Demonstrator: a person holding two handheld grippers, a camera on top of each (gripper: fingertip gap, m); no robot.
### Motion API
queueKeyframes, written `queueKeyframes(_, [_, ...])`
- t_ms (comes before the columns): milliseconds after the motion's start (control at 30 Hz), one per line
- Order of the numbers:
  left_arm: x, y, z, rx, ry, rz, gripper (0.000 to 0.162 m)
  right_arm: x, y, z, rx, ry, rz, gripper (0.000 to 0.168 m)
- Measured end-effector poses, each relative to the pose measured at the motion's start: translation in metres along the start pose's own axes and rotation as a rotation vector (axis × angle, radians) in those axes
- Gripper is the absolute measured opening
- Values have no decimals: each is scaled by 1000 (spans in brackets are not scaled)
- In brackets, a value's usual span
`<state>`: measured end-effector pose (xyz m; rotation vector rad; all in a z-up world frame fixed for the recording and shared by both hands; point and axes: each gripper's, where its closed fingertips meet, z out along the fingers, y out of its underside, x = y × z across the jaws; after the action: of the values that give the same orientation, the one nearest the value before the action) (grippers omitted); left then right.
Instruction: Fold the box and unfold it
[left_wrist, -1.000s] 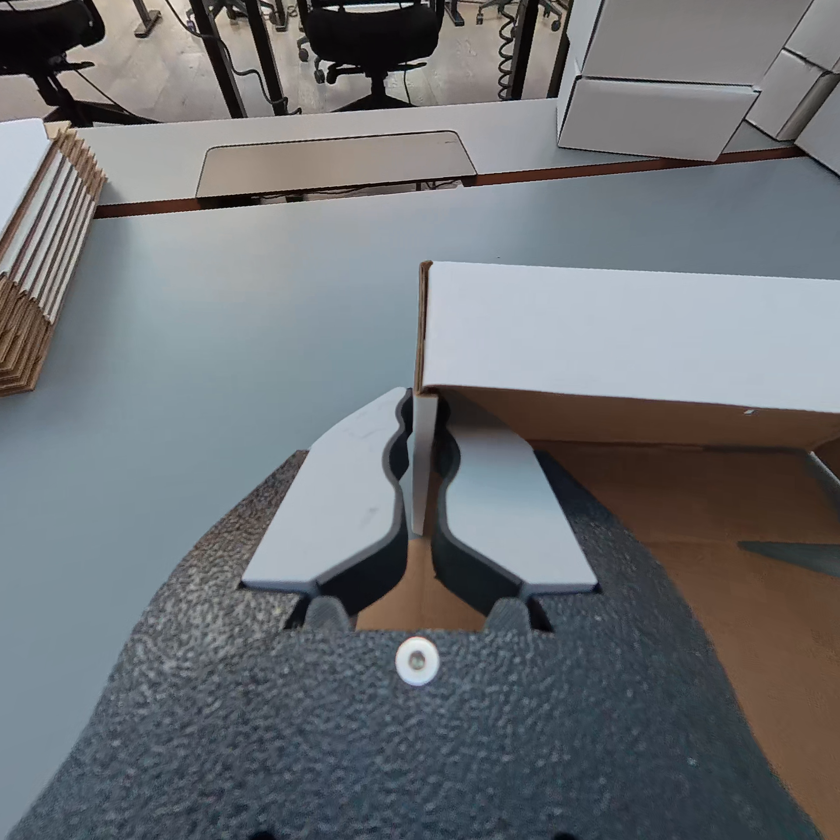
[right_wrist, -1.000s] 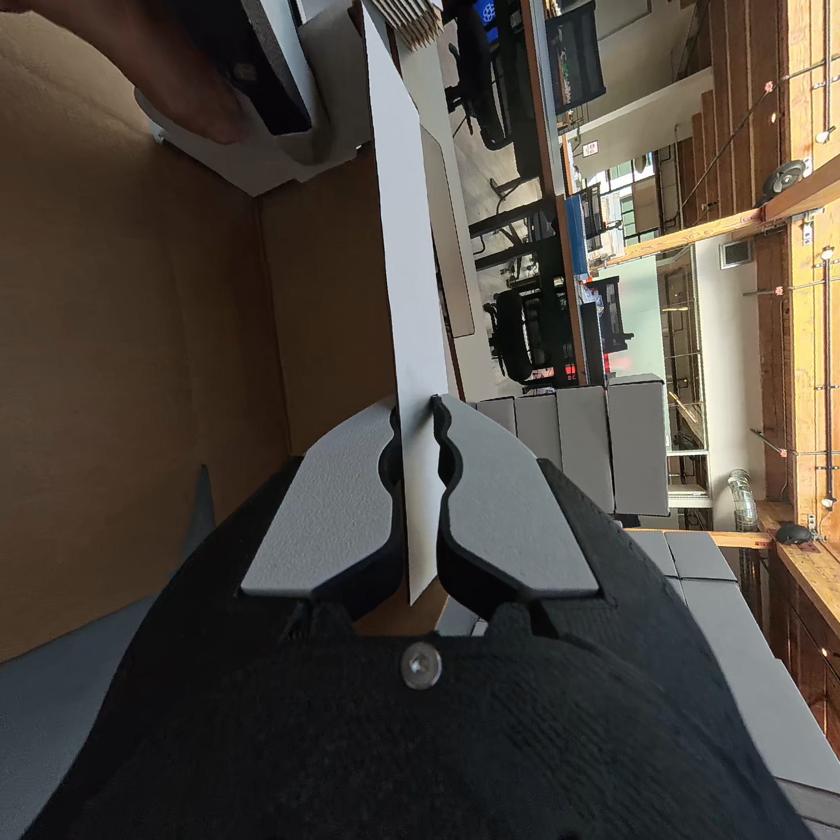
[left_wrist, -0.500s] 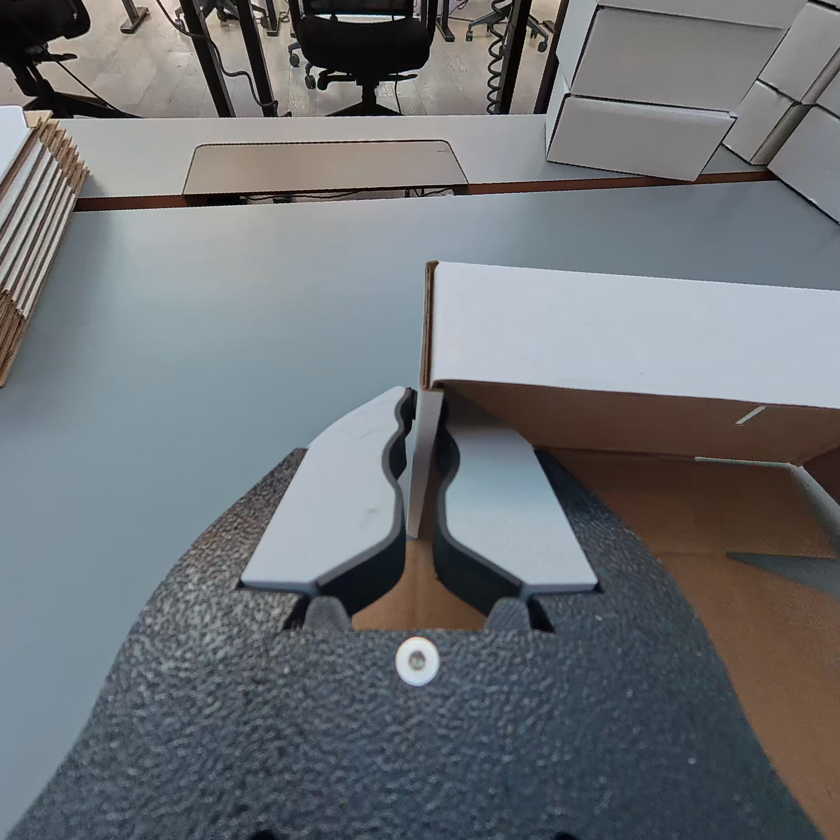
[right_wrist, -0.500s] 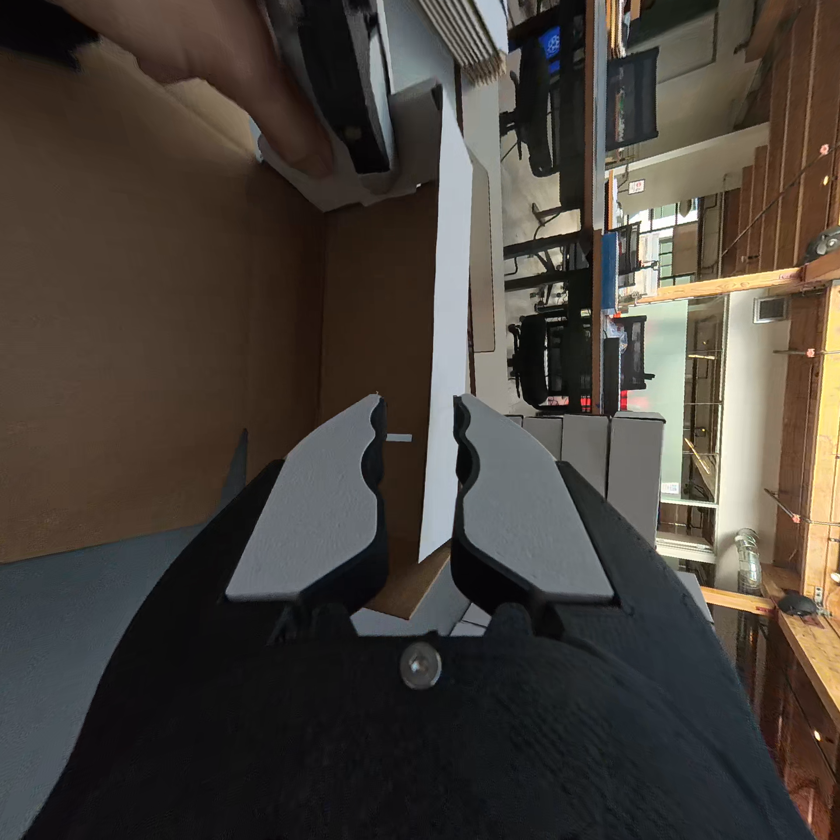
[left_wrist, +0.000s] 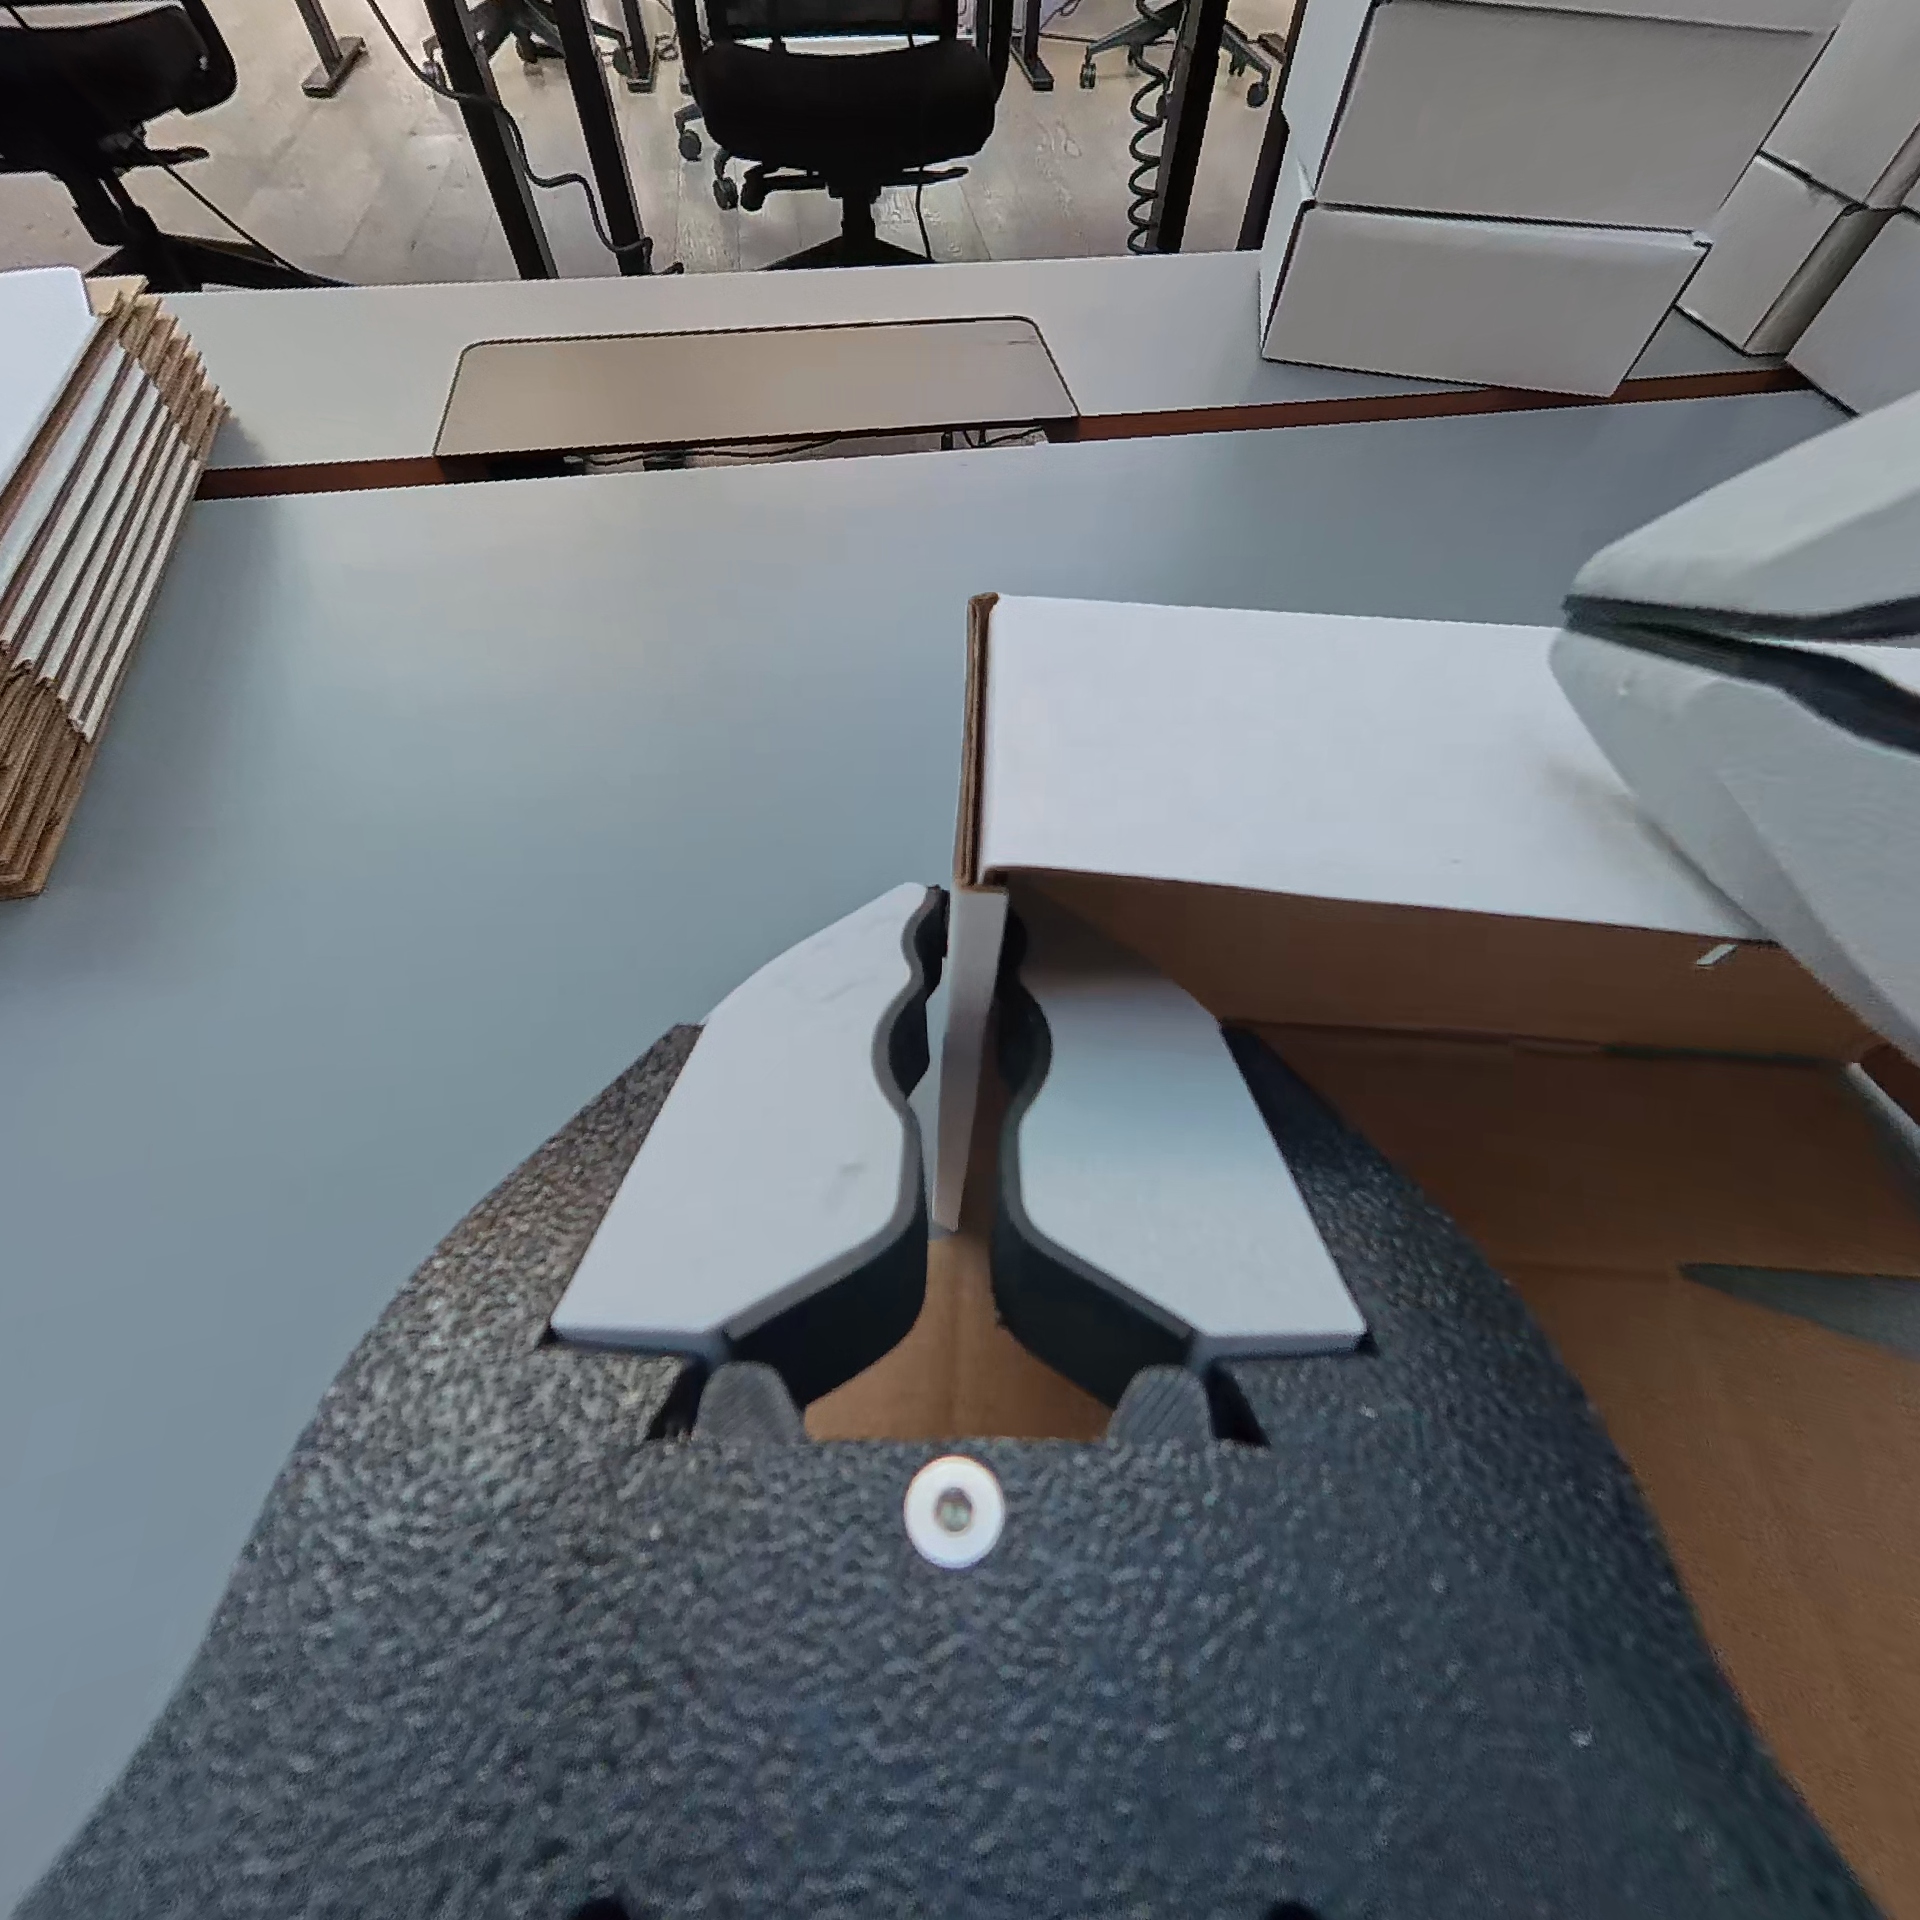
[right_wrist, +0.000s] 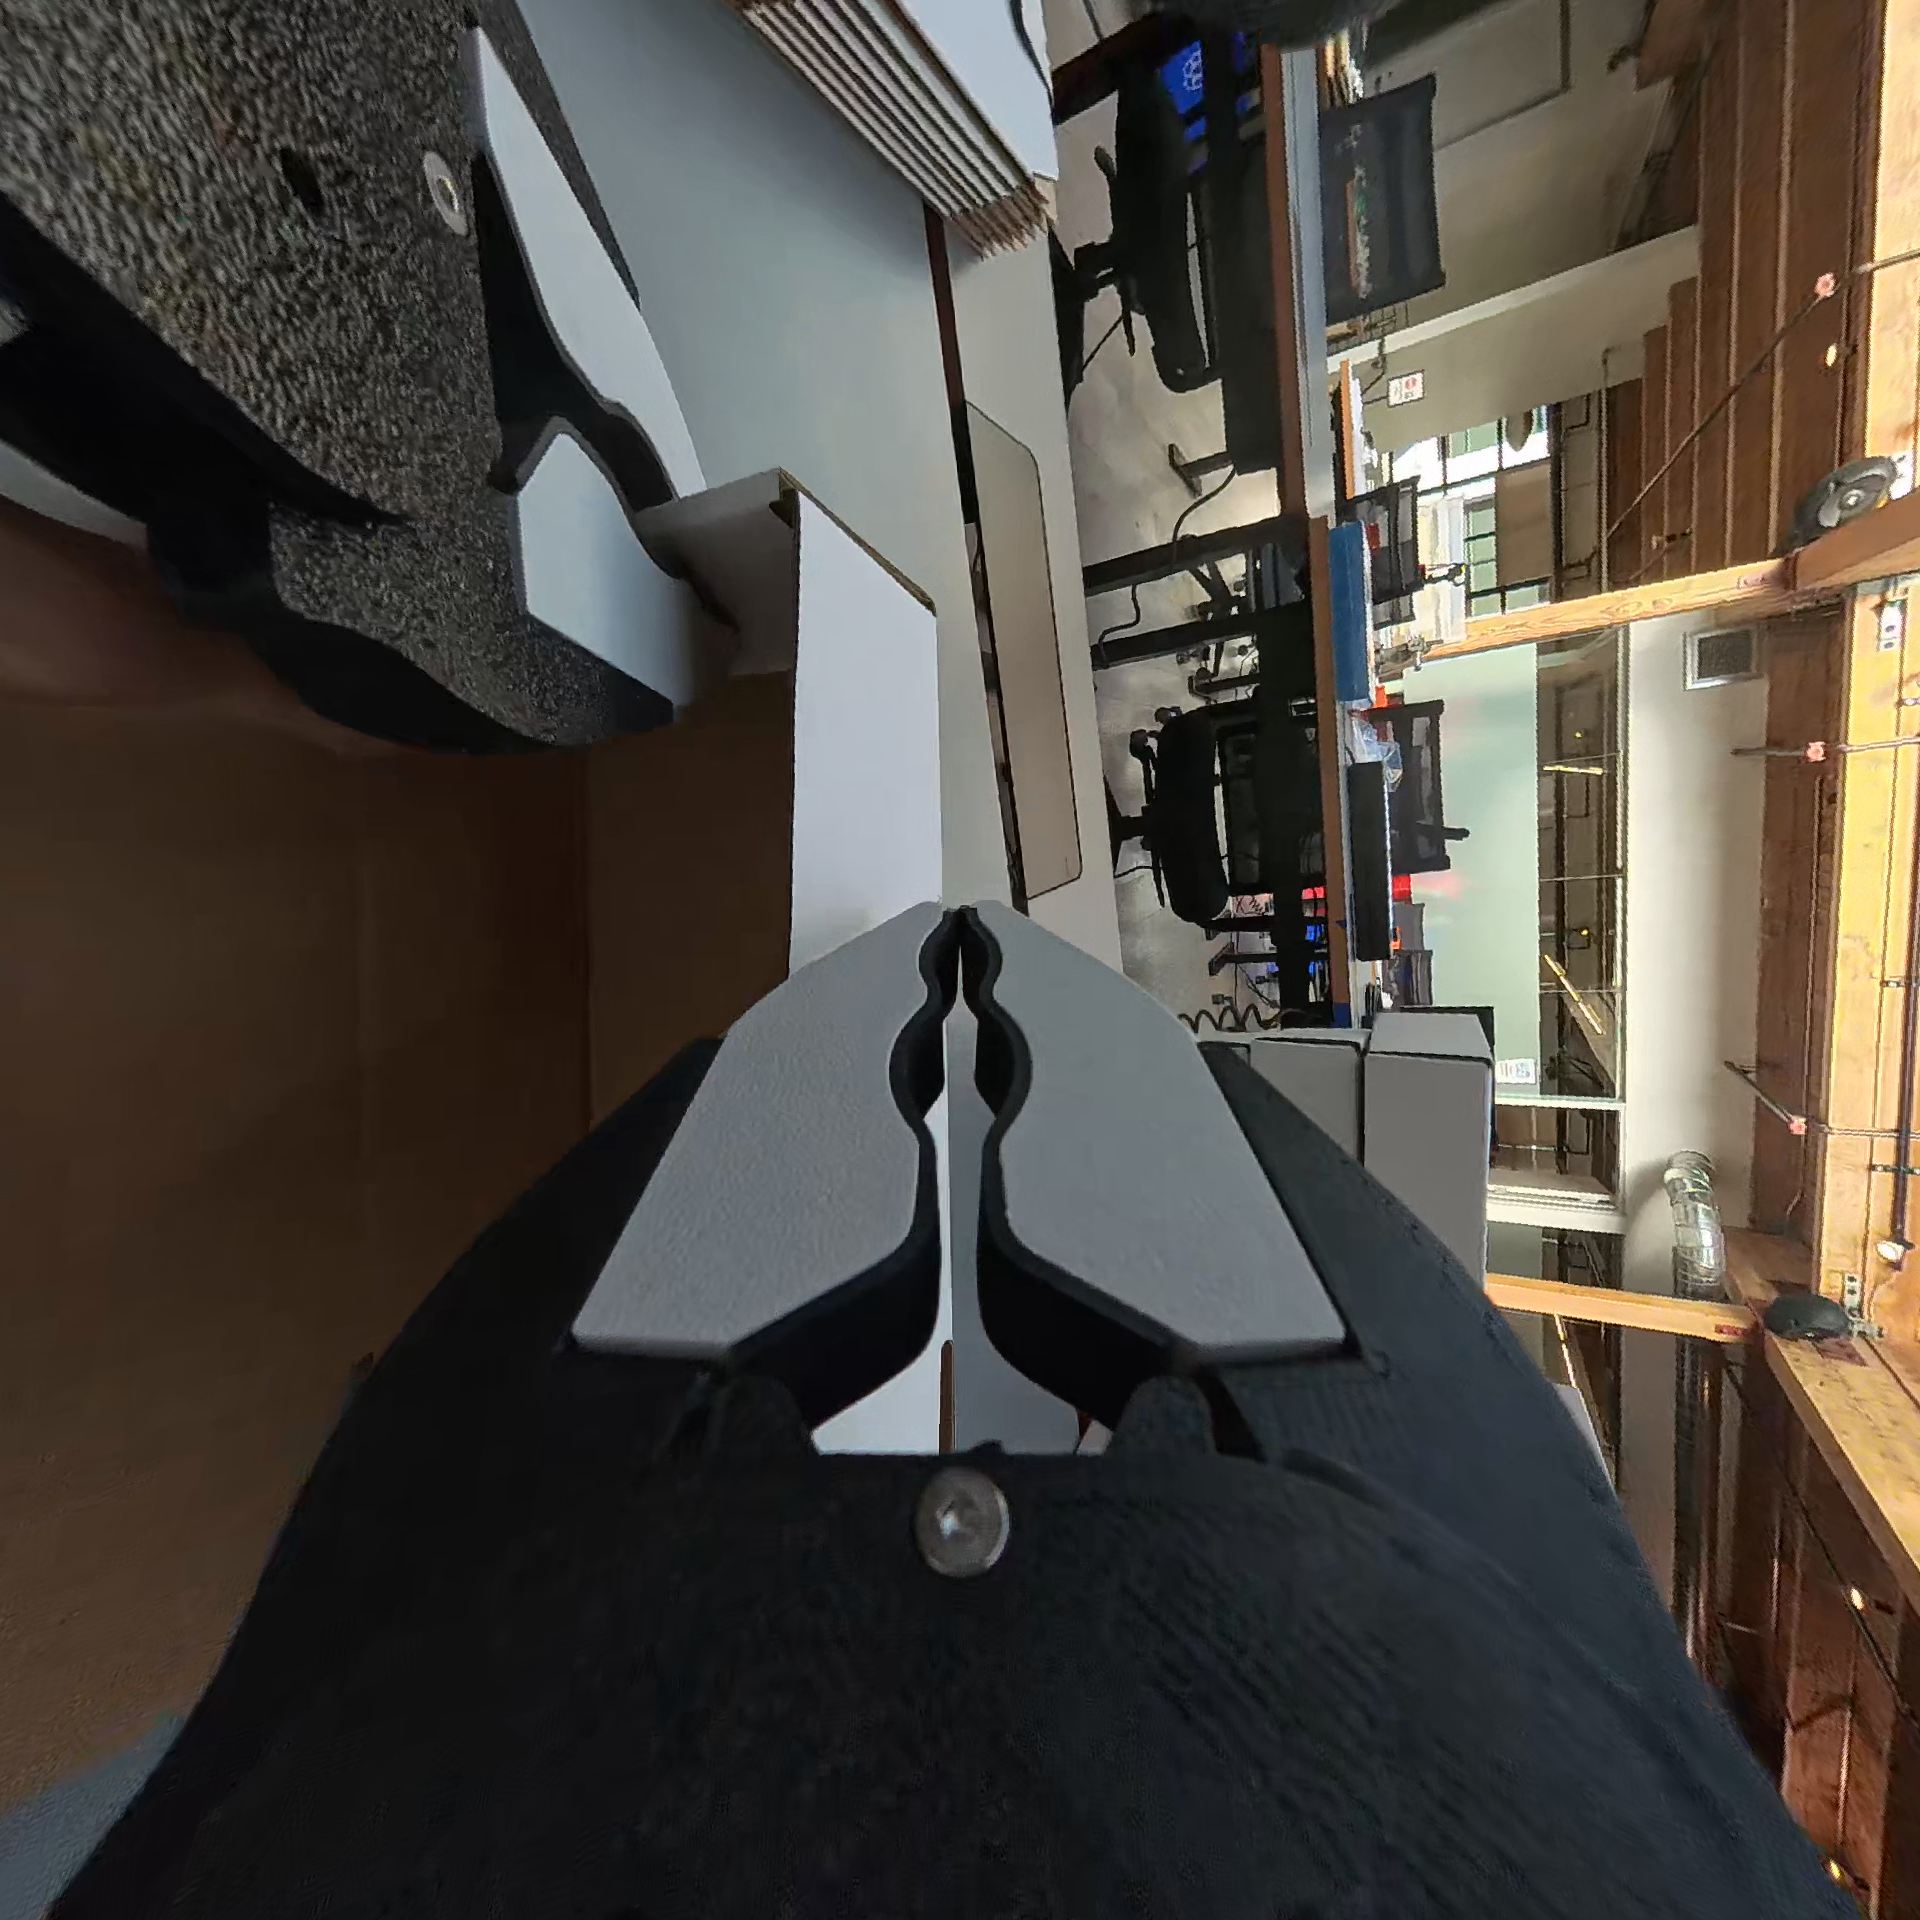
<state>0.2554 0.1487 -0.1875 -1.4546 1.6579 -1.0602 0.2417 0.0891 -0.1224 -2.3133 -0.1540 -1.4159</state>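
The box is white outside and brown inside and lies open on the grey table (left_wrist: 520, 727). Its long back wall (left_wrist: 1299, 748) leans inward over the brown floor (left_wrist: 1558, 1195). My left gripper (left_wrist: 971, 935) is shut on the box's white side flap (left_wrist: 966, 1060) at the left corner. My right gripper (right_wrist: 961, 920) is shut and empty, turned on its side just over the back wall (right_wrist: 862, 727). It also shows in the left wrist view (left_wrist: 1590, 623) at the right, over the wall's top. The left gripper (right_wrist: 707, 540) shows at the top left of the right wrist view.
A stack of flat cardboard blanks (left_wrist: 83, 623) lies at the table's left edge. Folded white boxes (left_wrist: 1455, 291) are piled at the back right. Office chairs and desk legs stand beyond the table.
My right gripper let go of the back wall, pulled back and shut empty, and now sits over the wall's top. My left gripper kept its hold on the side flap.
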Motion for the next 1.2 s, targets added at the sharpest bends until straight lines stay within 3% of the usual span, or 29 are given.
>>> queueKeyframes(67, [0,0,-1,0,-6,6,7,-9,1,2,-12,-34,-7,0])
queueKeyframes(333, [0,1,-1,-2,3,-7,7,-5,-3,-6,-33,100,-92,0])
queueKeyframes(467, [-8,0,-3,11,-13,-64,7,5,-6,-50,43,285,-21,0])
queueKeyframes(600, [-19,-4,-8,59,-19,-153,7,-7,21,-82,54,350,92,0])
queueKeyframes(900, [-32,-7,-24,96,-15,-245,8,4,82,-81,-60,347,193,0])
queueKeyframes(1200, [-25,-7,-55,75,42,-135,8,44,93,-75,11,372,247,0])
